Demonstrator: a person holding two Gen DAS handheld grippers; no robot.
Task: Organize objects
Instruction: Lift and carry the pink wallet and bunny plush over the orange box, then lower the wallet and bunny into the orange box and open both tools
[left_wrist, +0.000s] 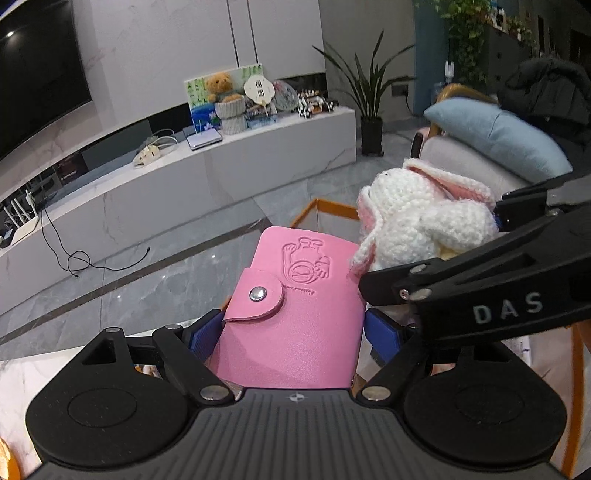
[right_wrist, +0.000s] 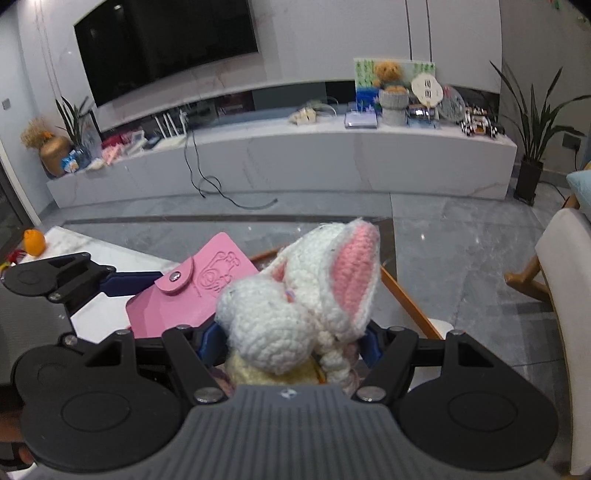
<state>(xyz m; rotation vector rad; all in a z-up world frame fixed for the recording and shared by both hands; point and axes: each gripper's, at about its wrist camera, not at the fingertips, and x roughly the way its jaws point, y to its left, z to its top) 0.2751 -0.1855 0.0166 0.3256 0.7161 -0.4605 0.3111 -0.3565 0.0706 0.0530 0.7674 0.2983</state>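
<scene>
Pink wallet (left_wrist: 291, 317) and crochet rabbit (right_wrist: 295, 302) carried.
Left gripper (left_wrist: 295, 332) pinches wallet; right gripper (right_wrist: 291, 343), at 3 o'clock, pinches rabbit, probably for sorting.

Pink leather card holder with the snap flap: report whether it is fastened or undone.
Fastened: the flap lies flat across the pink leather card holder, its snap pressed down.

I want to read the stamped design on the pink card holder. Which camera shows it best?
The left wrist view: the pink card holder faces the camera, held in the left tongs, embossing and snap visible. The right wrist view shows it smaller, tilted, partly behind the crochet bunny.
</scene>
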